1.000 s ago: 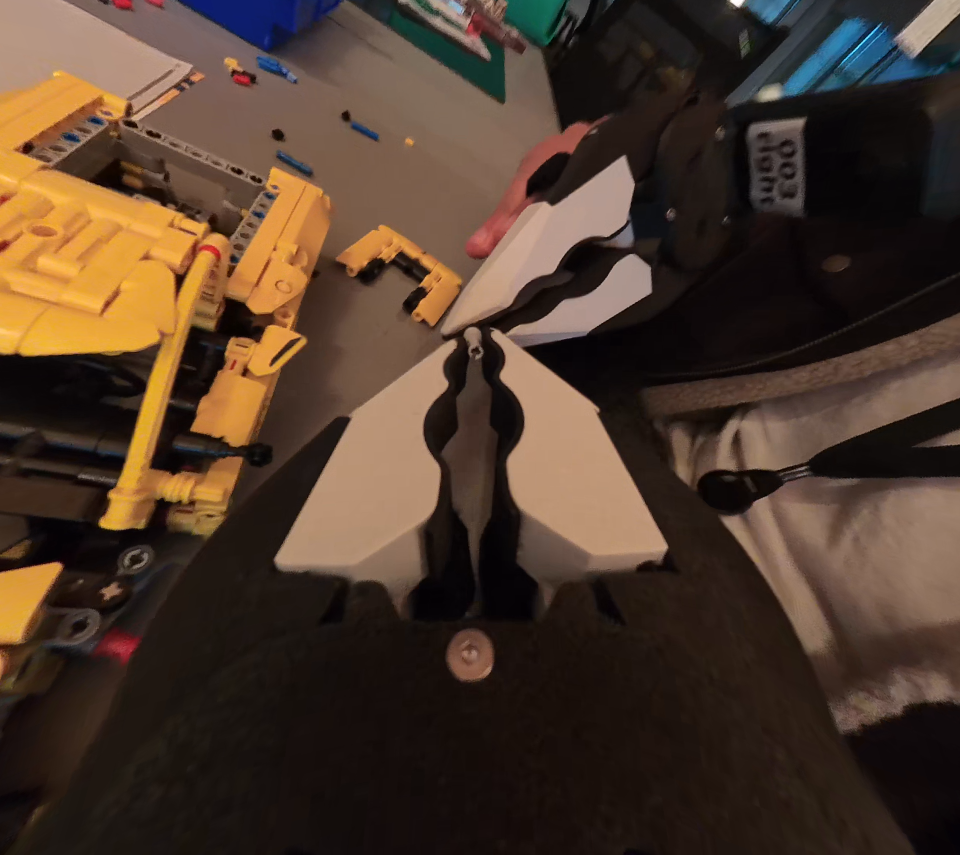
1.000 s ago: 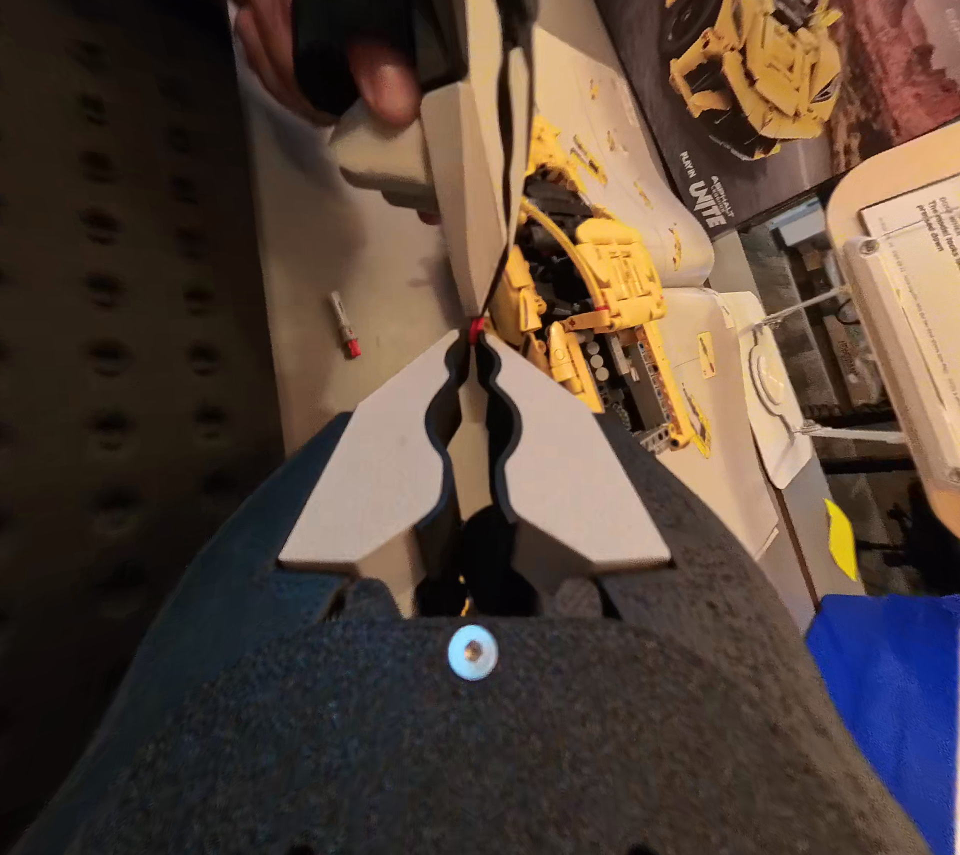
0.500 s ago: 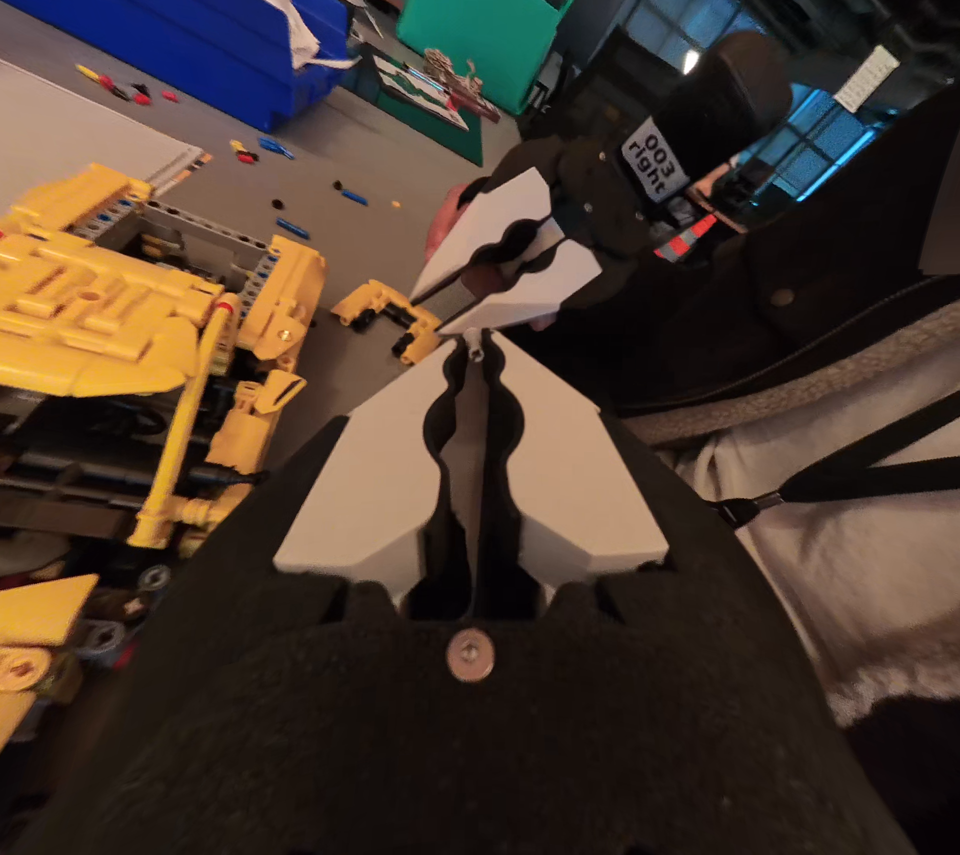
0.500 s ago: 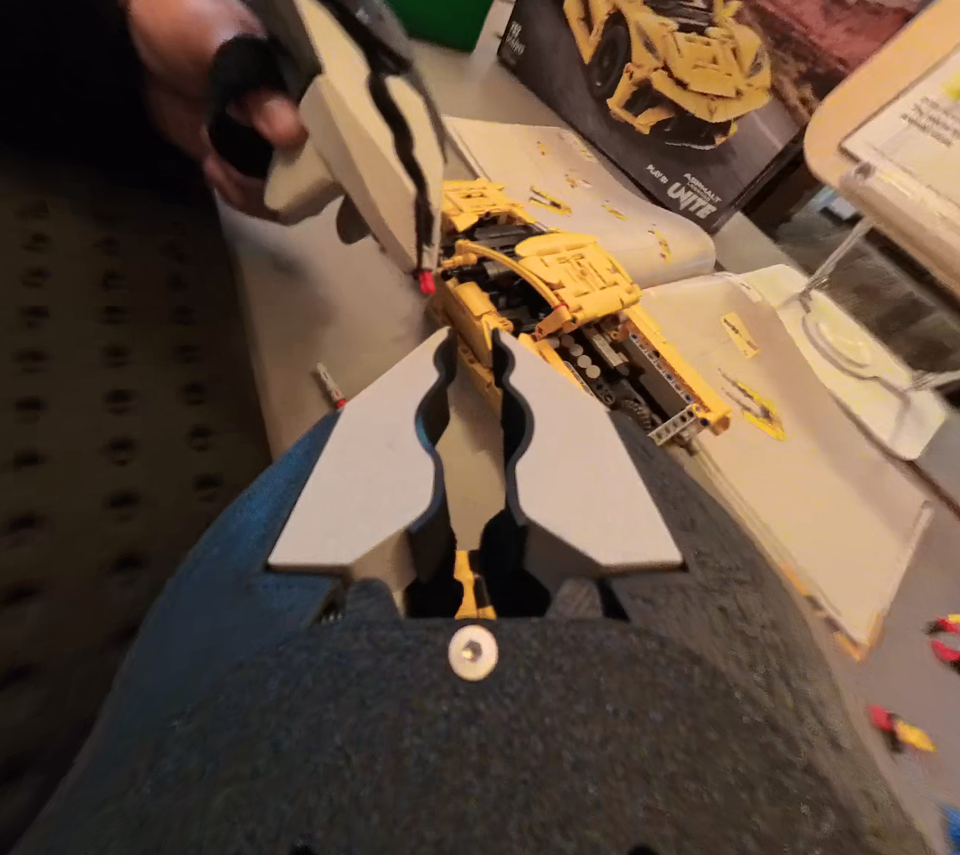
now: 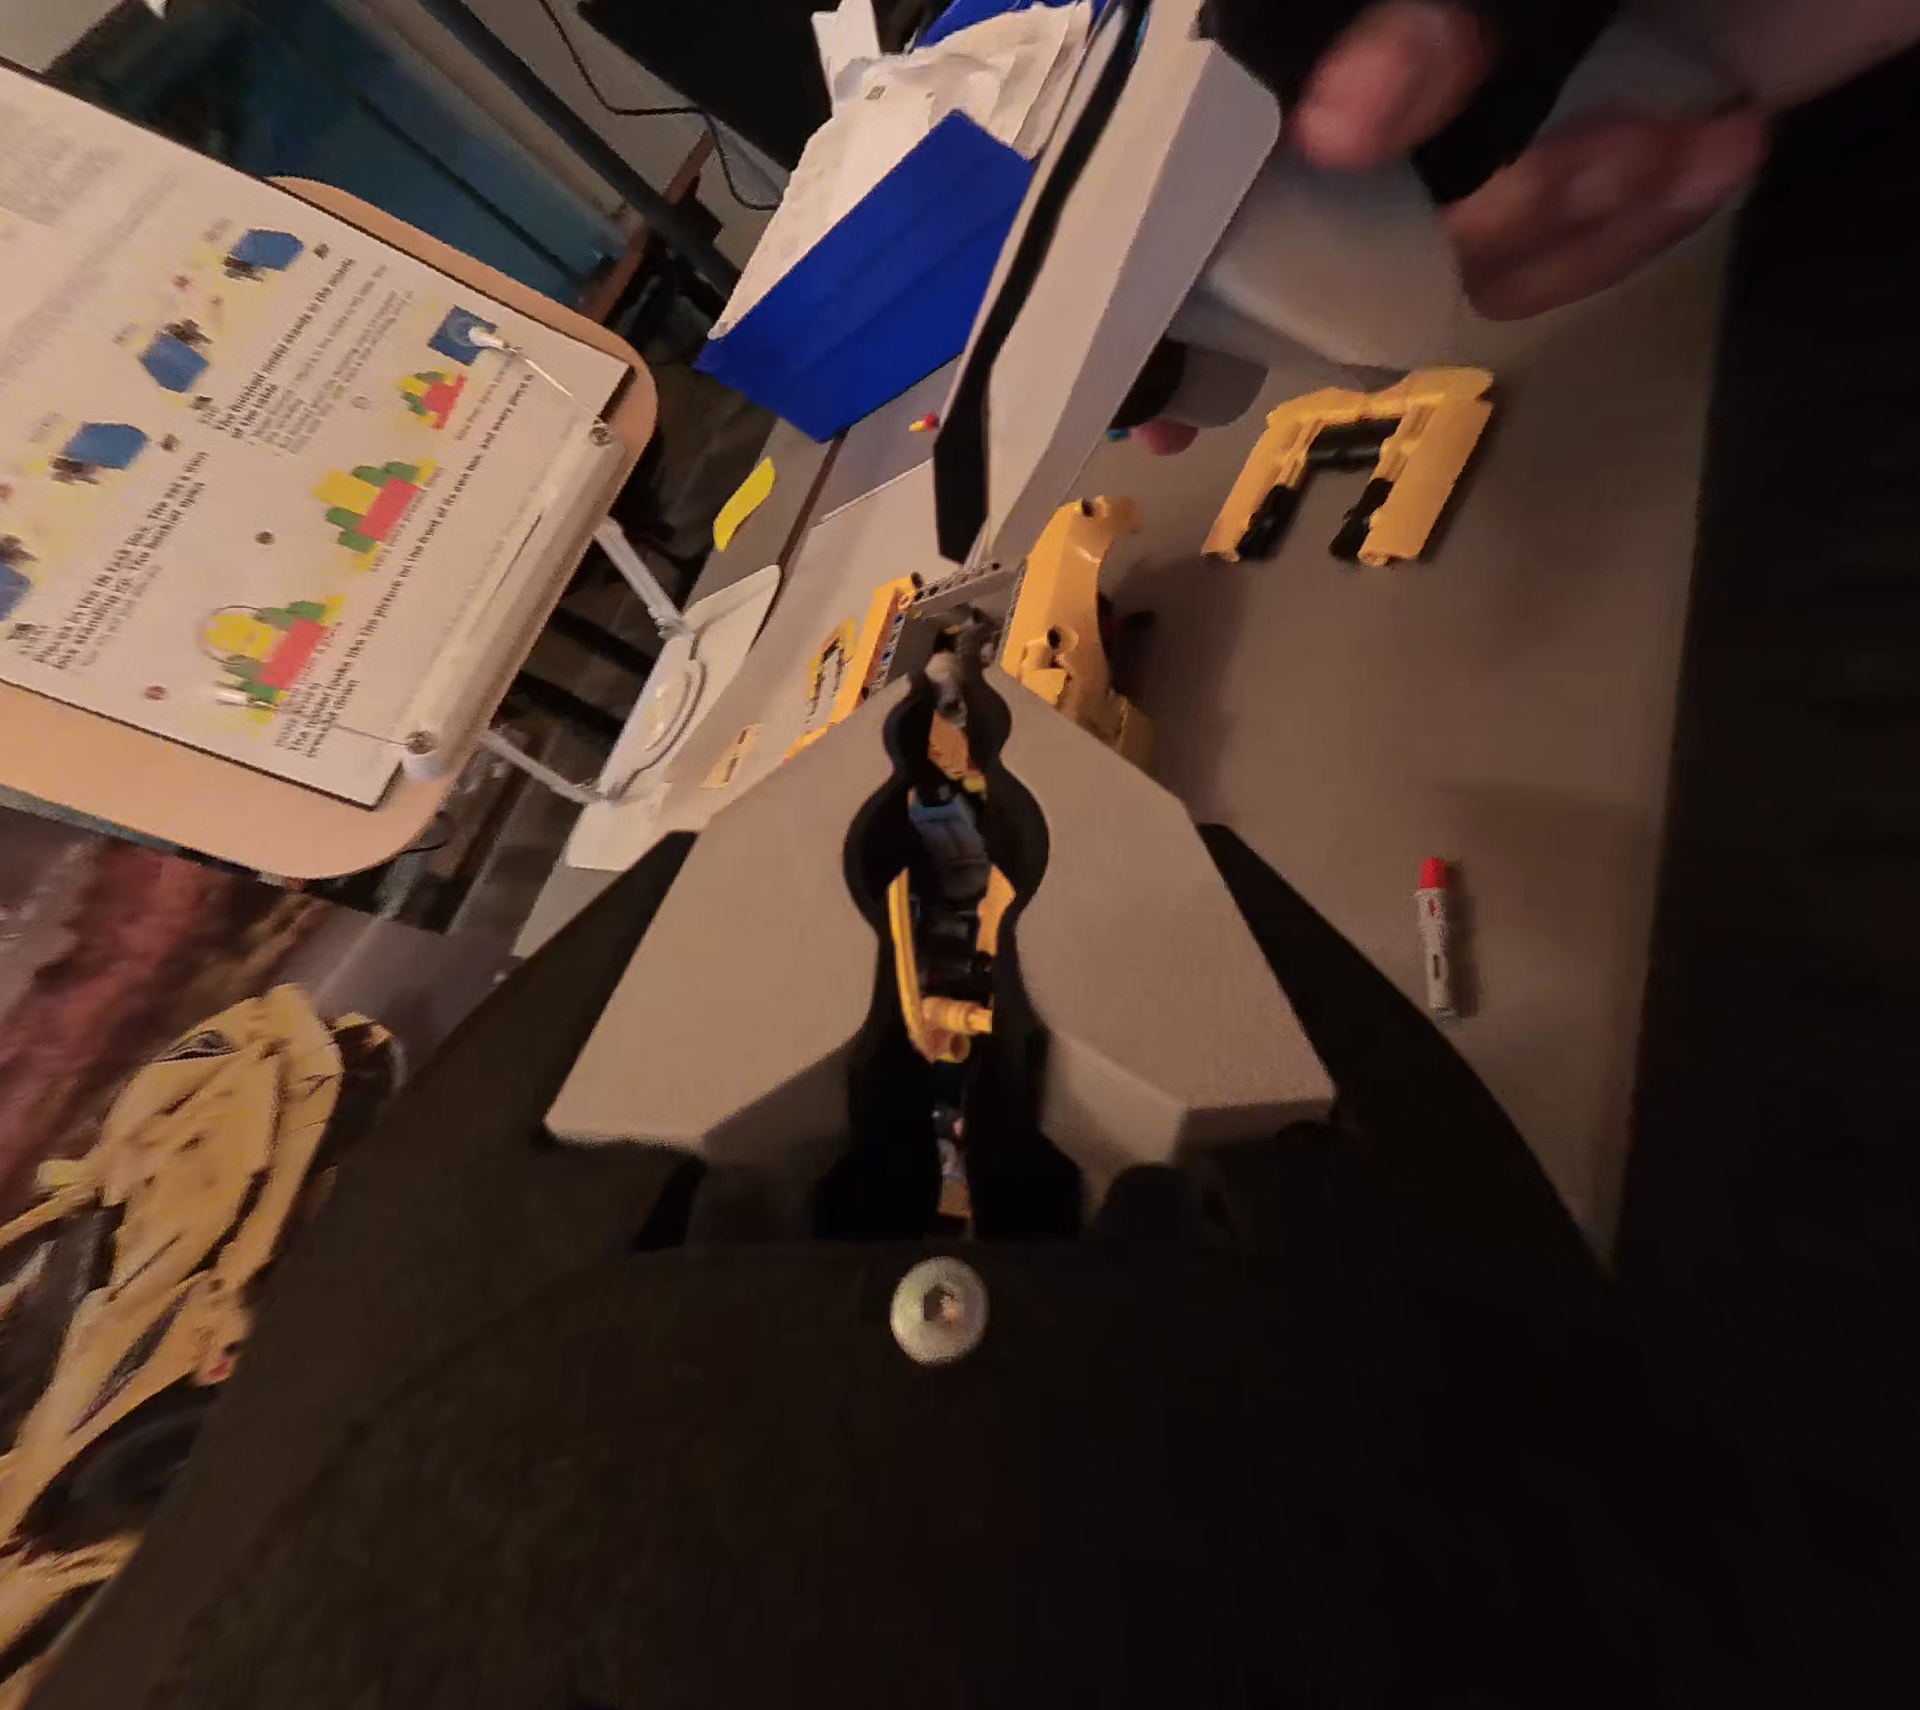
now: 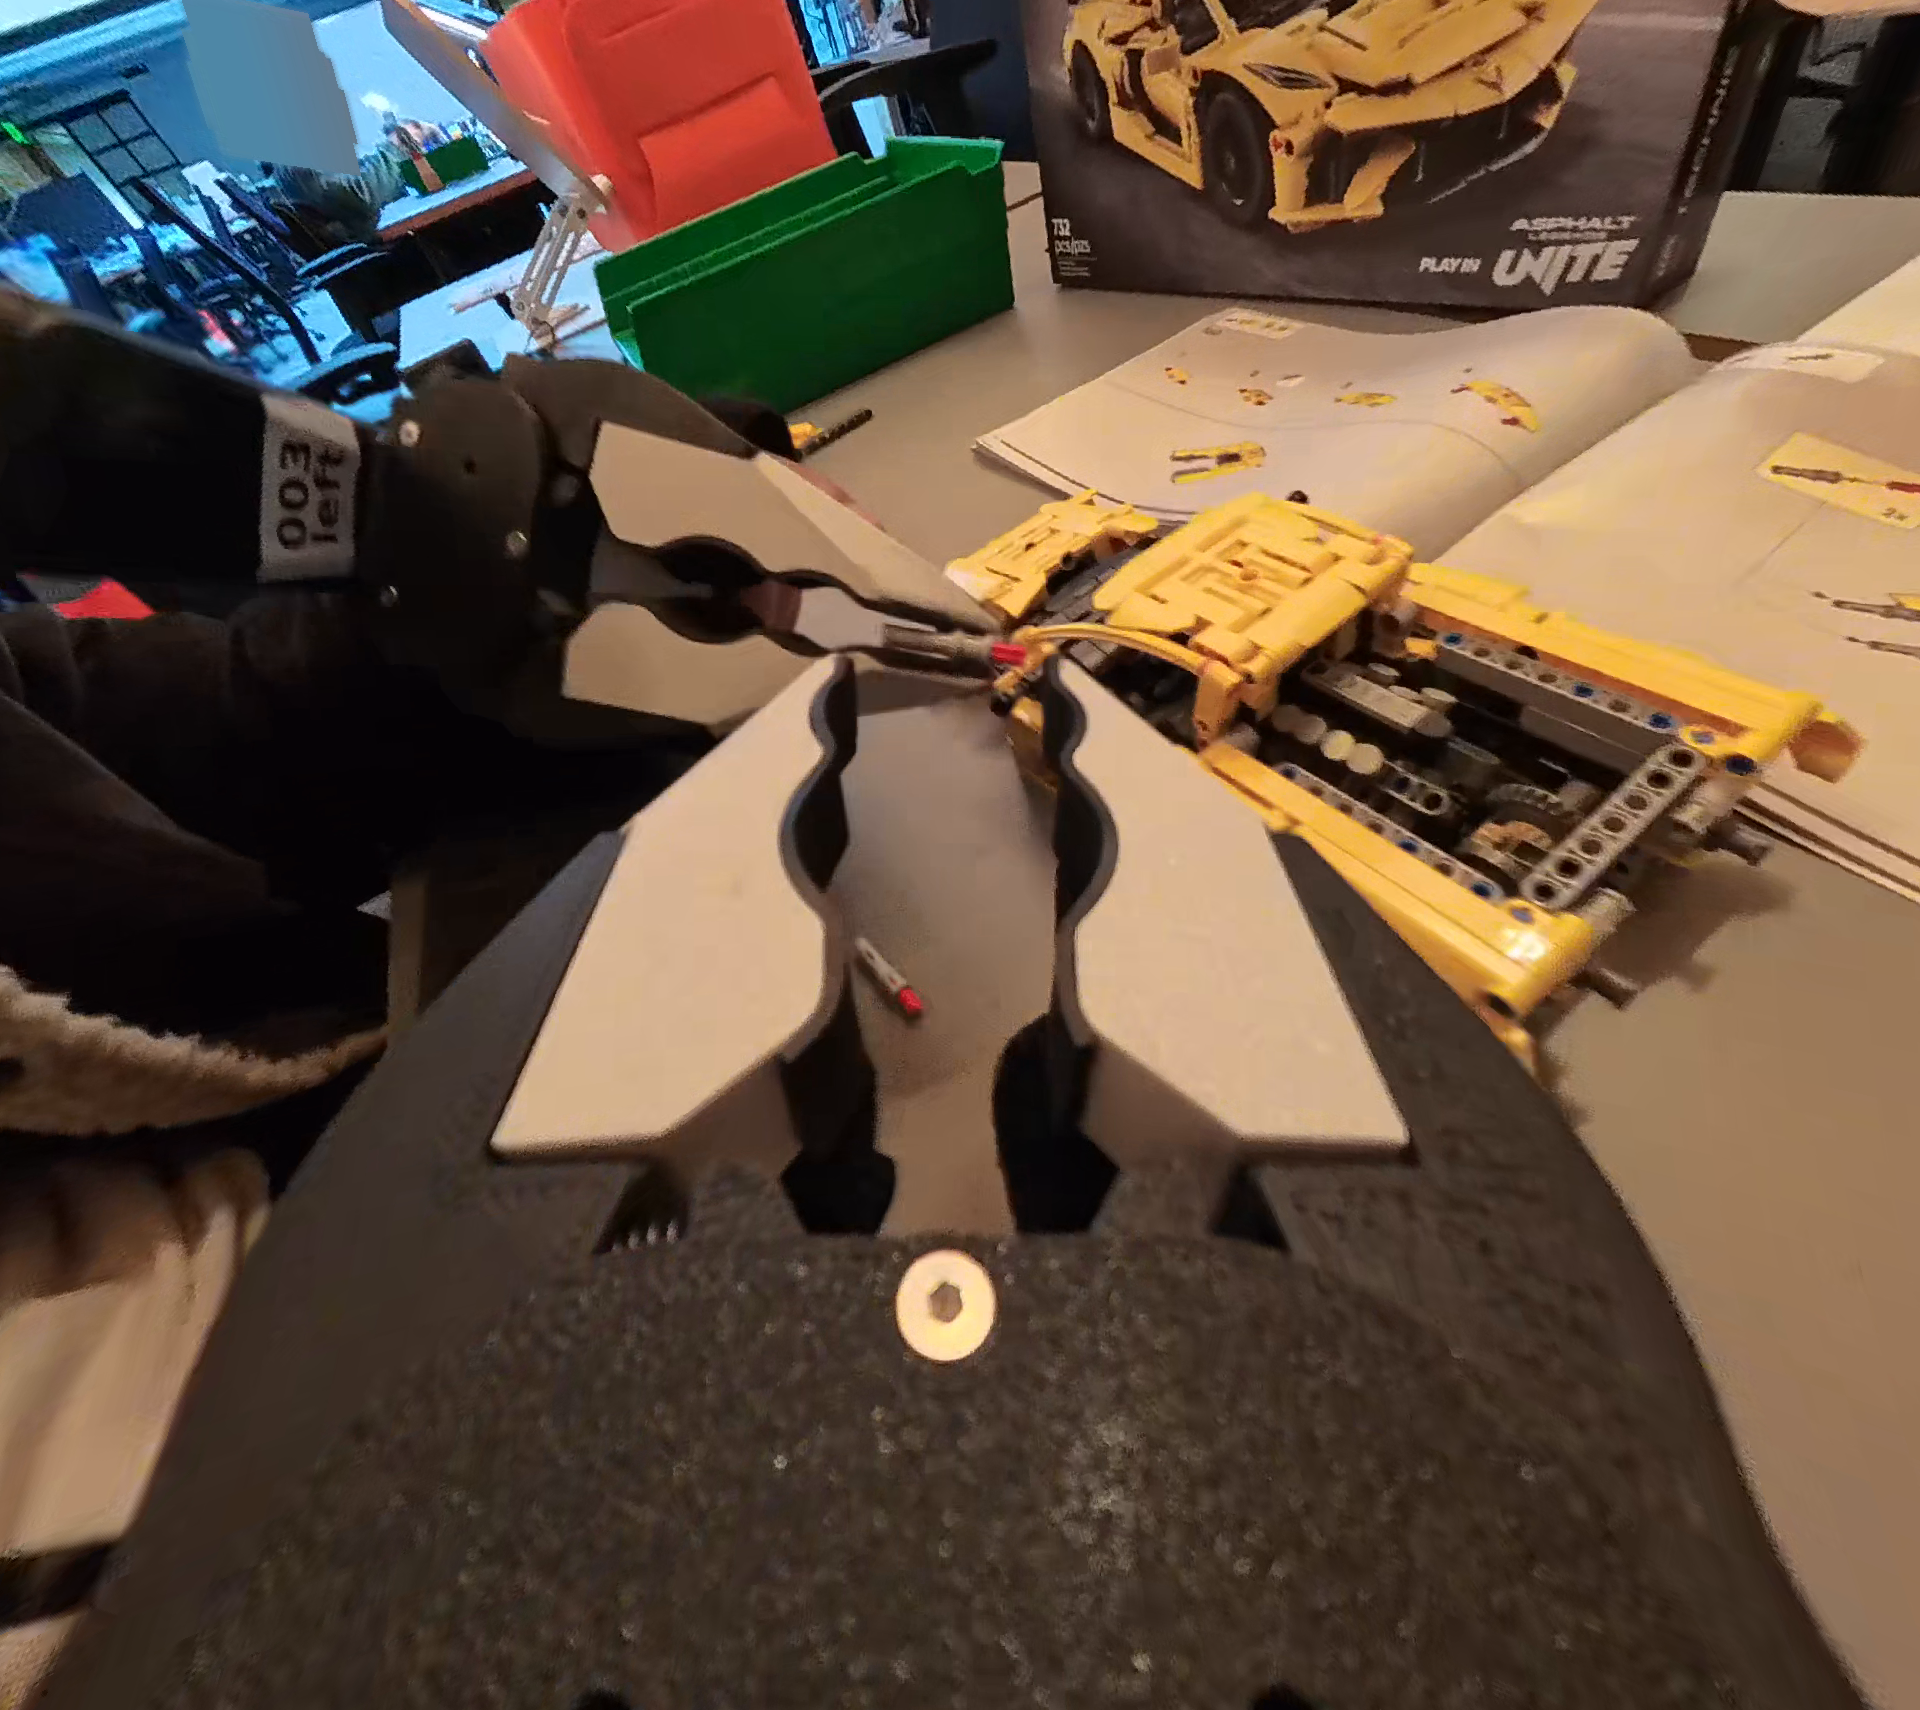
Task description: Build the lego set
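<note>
The left gripper point(image 6: 966, 637) has its fingers clamped on a red-tipped pin point(image 6: 961, 648) at the yellow car point(image 6: 1299, 621). The right gripper point(image 6: 945, 689) is spread wide and empty over the worktop point(image 6: 1714, 1089).

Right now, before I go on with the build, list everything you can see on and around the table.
Car model: 1, yellow, part built, table centre.
Loose pin: 1, grey with red tip, on the table between the right gripper's fingers.
U-shaped piece: 1, yellow, apart from the model.
Instruction booklet: 1, white, open under the model.
Set box: 1, dark, upright behind.
Bin: 1, green, behind.
Bin: 1, blue, holds crumpled paper.
Left gripper: shut on a red-tipped pin at the model's front.
Right gripper: open, empty.
</note>
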`<state>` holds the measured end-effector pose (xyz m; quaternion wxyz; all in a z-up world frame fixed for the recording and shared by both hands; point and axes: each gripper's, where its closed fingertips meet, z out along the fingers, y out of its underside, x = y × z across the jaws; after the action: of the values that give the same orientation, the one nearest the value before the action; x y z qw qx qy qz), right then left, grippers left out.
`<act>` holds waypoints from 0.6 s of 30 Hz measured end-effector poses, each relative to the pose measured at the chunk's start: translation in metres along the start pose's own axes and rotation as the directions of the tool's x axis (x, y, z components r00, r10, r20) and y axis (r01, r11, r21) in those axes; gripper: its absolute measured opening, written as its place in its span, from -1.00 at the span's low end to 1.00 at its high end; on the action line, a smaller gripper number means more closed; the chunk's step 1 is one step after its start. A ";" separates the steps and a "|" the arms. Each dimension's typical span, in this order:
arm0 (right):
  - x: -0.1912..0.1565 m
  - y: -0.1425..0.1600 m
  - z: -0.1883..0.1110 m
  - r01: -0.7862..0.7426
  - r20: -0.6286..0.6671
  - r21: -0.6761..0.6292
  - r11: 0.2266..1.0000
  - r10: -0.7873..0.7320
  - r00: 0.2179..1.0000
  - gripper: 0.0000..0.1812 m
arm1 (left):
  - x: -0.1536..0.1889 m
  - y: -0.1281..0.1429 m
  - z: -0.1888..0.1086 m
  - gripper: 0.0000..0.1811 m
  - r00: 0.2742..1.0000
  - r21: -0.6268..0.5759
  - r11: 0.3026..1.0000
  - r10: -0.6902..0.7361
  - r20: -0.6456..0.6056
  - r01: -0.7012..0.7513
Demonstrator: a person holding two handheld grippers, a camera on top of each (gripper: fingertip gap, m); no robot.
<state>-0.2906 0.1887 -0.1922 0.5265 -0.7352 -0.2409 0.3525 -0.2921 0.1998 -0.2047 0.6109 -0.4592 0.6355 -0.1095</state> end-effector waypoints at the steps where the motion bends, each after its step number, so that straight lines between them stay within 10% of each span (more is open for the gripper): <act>1: -0.003 -0.001 0.003 -0.003 -0.004 0.005 1.000 0.003 1.000 -0.61 | -0.001 0.000 0.000 -0.95 1.000 -0.011 1.000 0.024 0.017 -0.024; 18: -0.002 0.005 0.014 0.125 -0.051 -0.083 0.989 -0.130 0.990 -0.67 | 0.005 -0.009 0.002 -0.94 0.973 -0.052 0.977 0.211 0.097 -0.207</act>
<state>-0.3028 0.1936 -0.1993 0.5248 -0.7485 -0.2862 0.2873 -0.2859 0.1921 -0.2025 0.6410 -0.4072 0.6506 -0.0079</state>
